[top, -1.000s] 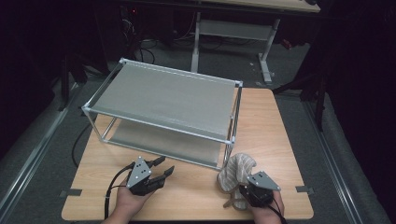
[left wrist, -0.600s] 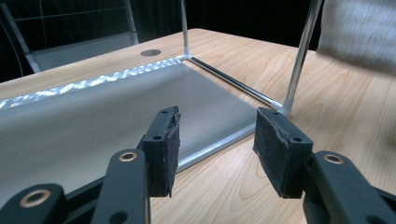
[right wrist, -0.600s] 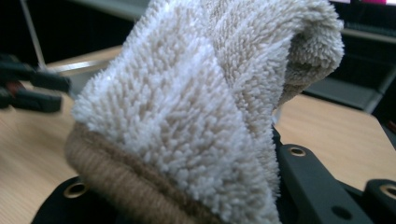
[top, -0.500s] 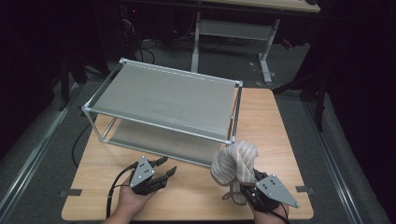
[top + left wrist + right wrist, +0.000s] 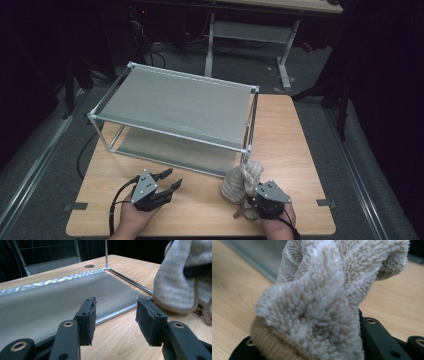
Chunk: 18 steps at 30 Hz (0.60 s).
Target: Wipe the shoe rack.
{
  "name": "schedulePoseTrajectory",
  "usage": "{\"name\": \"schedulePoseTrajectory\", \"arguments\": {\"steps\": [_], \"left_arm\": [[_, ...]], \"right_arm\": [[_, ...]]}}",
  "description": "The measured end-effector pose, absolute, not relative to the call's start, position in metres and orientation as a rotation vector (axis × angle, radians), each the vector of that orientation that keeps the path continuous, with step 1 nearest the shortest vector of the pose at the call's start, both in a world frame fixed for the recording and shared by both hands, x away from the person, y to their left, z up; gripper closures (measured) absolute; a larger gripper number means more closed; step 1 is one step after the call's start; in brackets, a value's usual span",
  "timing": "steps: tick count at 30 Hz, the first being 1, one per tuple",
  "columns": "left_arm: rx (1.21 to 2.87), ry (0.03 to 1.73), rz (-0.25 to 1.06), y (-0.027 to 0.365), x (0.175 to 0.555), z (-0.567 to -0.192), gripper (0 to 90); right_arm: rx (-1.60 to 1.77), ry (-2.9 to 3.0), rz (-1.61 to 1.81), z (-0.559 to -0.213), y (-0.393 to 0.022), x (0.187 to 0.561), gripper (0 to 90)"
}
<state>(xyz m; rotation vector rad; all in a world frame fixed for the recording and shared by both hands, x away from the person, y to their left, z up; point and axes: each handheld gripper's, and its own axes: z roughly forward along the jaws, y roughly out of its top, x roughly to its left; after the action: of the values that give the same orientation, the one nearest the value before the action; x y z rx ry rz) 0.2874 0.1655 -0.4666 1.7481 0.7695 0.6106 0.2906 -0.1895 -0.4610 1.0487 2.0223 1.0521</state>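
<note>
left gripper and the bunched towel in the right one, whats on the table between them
Nothing: in the high view only bare wooden table lies between the open left gripper and the towel held by the right gripper.

Fluffy terry cloth (image 5: 324, 297) (rough pile), matt metal rack (image 5: 175, 107), smooth wooden table (image 5: 290, 130).

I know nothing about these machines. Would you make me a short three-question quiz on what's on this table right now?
1. True or false: the left gripper holds the fuzzy beige cloth.
2. Which gripper has the cloth between its jaws? A) left B) right C) both
3. Fill in: the large thing on the wooden table is a metal-framed ____ with two grey levels.

Key:
1. False: its jaws stand open over bare wood, with nothing between them.
2. B: the right gripper view shows the cloth bunched between its black jaws.
3. Shelf: it stands past both grippers, and the cloth is near its front right corner.
</note>
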Motion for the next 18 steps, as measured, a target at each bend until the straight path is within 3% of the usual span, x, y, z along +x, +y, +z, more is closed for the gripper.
{"name": "schedulePoseTrajectory", "arguments": {"steps": [10,18], "left_arm": [[1.748,0.765,0.597,0.163,0.291,-0.467,50.4],[1.754,0.770,0.598,0.164,0.288,-0.468,50.4]], "right_arm": [[1.090,2.097,0.972,-0.479,-0.189,0.295,67.5],[1.009,1.942,1.099,-0.442,-0.188,0.281,67.3]]}}
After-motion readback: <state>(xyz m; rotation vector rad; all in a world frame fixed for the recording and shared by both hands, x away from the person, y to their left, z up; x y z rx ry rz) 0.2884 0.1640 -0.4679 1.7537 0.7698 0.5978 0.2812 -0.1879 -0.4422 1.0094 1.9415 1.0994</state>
